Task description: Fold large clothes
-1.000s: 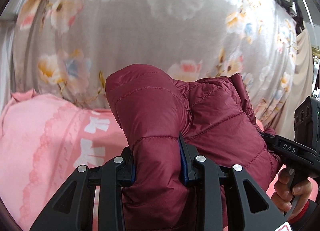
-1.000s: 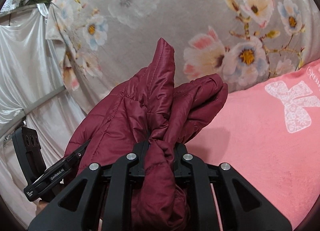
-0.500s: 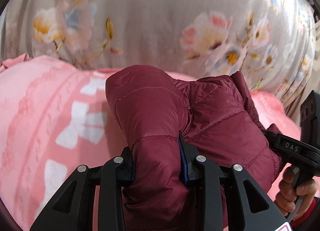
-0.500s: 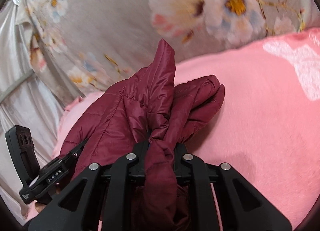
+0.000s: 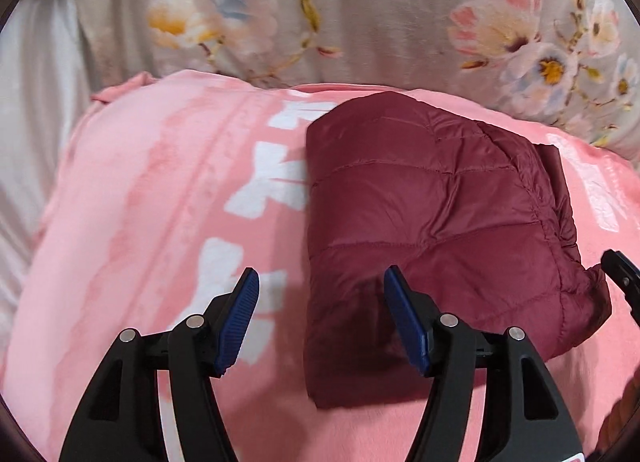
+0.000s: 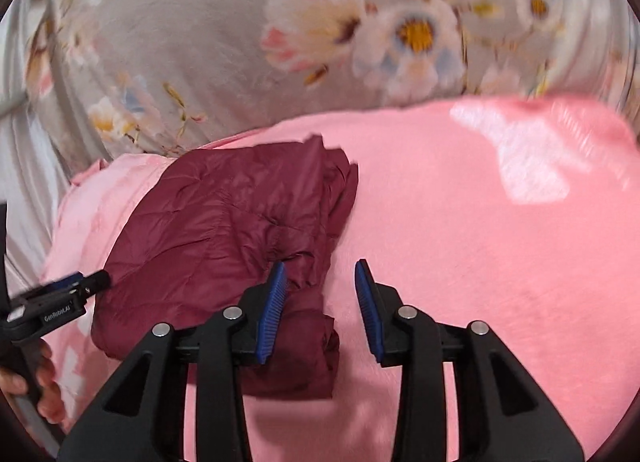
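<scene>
A dark red quilted jacket lies folded into a compact bundle on a pink blanket. It also shows in the right wrist view. My left gripper is open and empty, above the jacket's near left edge. My right gripper is open and empty, above the jacket's near right edge. The left gripper shows at the left edge of the right wrist view; the right gripper's tip shows at the right edge of the left wrist view.
The pink blanket with white bow prints covers the surface. A grey floral cloth hangs behind it, also in the right wrist view. Pale drapery hangs at the far left.
Both grippers held the jacket up, shut on it. Now both have opened and let go, and the folded jacket lies on the pink blanket.
</scene>
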A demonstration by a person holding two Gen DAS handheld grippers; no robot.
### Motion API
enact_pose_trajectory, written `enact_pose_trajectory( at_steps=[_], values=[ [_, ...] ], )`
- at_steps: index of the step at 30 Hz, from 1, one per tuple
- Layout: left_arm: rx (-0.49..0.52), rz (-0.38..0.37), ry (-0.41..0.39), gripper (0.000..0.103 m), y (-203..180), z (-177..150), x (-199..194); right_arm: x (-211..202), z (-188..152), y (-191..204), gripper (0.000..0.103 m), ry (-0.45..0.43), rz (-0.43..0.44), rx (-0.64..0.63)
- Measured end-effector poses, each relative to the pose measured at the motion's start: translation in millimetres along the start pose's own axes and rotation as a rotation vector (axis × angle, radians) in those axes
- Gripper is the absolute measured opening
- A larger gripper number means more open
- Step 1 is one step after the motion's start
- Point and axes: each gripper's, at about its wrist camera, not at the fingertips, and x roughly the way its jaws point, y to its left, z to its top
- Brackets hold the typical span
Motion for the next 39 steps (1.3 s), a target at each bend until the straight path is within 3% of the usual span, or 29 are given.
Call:
enact_pose_trajectory(
  at_steps=[1, 4, 10, 21, 39],
  values=[
    [-0.002, 0.005, 0.015, 0.064, -6.5, -0.8, -3.7, -0.3, -0.4, 9.0, 0.023, 0.010, -0.012, -0.030],
    [-0.009, 0.035, 0.035, 0.064, -19.5, -6.5, -3.5, 10.1, -8.5, 29.5, 0.021, 0.037, -0.074, -0.121],
    [-0.056, 0.073, 0.048, 0.066, -32.4, -25.1, 18.8, 39.8, -36.2, 27.6, 0.021, 0.094, -0.121, -0.115],
    [-0.001, 0.127, -0.038, 0.073, -42.9, -40.3, 31.6, 50.5, -42.3, 17.4, 0.020, 0.131, -0.075, -0.072],
    [-0.016, 0.120, -0.036, 0.074, -42.1, -42.1, 36.5, 52.6, -42.6, 21.8, 0.021, 0.143, -0.095, -0.094]
  ],
)
